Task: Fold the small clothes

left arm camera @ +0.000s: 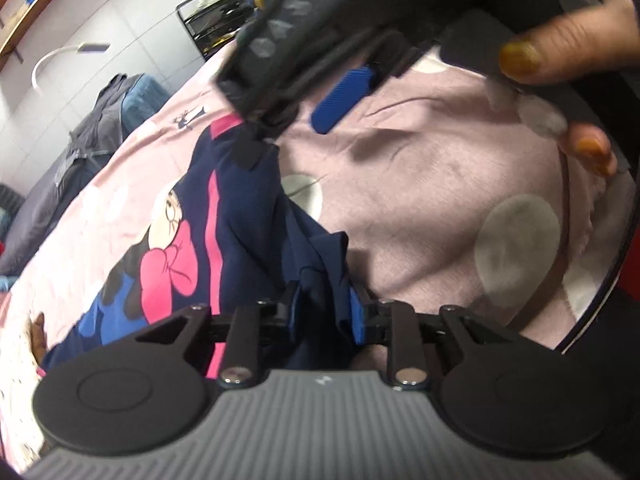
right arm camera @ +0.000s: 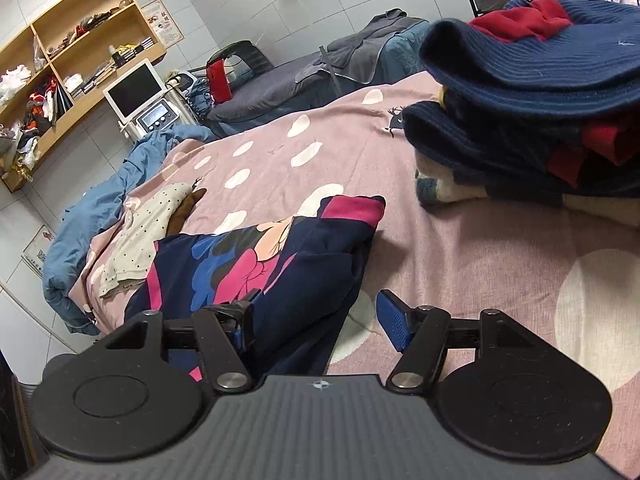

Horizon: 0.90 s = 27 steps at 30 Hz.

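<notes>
I have the navy garment [left arm camera: 248, 216] with the pink cartoon print lying on the pink spotted bedspread [left arm camera: 420, 168], partly doubled over, its pink cuff at the far end. My left gripper [left arm camera: 325, 308] is clenched on a bunched fold of the garment's navy edge; cloth fills the gap between the blue pads. My right gripper [right arm camera: 316, 316] stands released, jaws wide; in the right wrist view the garment [right arm camera: 280, 264] lies between them and under the left finger, but neither pad presses on it. In the left wrist view this same right gripper [left arm camera: 280, 120] hovers at the far end of the garment near the cuff, a hand [left arm camera: 572, 40] behind it.

Assessment: the step in hand is securing the second corner ahead of a fold. To do it well, I should settle the right jaws over one edge layer beside the cuff, not a thick bunch, and close fully before any lift. Both ends should rise together, keeping the cloth taut. The stack of folded knitwear [right arm camera: 532, 80] sits near on the right; I judge the fold should swing away from it.
</notes>
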Each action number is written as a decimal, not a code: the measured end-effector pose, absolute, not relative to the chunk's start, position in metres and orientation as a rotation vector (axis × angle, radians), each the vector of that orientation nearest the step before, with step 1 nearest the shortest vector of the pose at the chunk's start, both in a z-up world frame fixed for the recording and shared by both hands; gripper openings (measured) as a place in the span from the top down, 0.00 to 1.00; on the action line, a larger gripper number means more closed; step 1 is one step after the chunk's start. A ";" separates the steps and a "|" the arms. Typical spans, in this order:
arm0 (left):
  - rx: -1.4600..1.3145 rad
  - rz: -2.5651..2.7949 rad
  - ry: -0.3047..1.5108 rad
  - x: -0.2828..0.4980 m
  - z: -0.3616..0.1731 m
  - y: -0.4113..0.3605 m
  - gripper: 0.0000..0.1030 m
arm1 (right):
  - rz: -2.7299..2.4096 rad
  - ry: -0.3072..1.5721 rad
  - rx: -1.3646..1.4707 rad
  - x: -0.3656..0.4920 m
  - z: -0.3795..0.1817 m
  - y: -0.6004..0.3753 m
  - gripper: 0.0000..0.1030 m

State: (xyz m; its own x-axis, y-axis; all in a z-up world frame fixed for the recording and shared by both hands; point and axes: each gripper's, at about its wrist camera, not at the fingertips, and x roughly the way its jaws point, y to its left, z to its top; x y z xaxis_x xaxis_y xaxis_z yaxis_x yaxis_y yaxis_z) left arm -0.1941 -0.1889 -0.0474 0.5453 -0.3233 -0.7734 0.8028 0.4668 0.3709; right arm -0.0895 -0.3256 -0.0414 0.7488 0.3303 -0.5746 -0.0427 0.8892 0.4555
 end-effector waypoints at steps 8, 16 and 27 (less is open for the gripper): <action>0.598 -0.817 0.773 -0.168 -0.043 -0.167 0.76 | 0.226 0.749 0.441 -0.068 -0.046 -0.319 0.00; 0.608 -0.851 0.772 -0.166 -0.046 -0.165 0.77 | 0.230 0.876 0.532 -0.041 -0.072 -0.314 0.00; 0.573 -0.857 0.805 -0.160 -0.045 -0.163 0.77 | 0.241 0.852 0.702 -0.009 -0.086 -0.323 0.00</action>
State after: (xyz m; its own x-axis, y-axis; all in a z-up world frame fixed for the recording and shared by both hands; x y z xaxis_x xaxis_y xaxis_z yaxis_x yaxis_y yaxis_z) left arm -0.1600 -0.1630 -0.0454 0.4018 -0.4333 -0.8067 0.8323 0.5402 0.1244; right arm -0.0088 -0.3235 -0.0858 0.6482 0.4613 -0.6058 0.0759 0.7525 0.6542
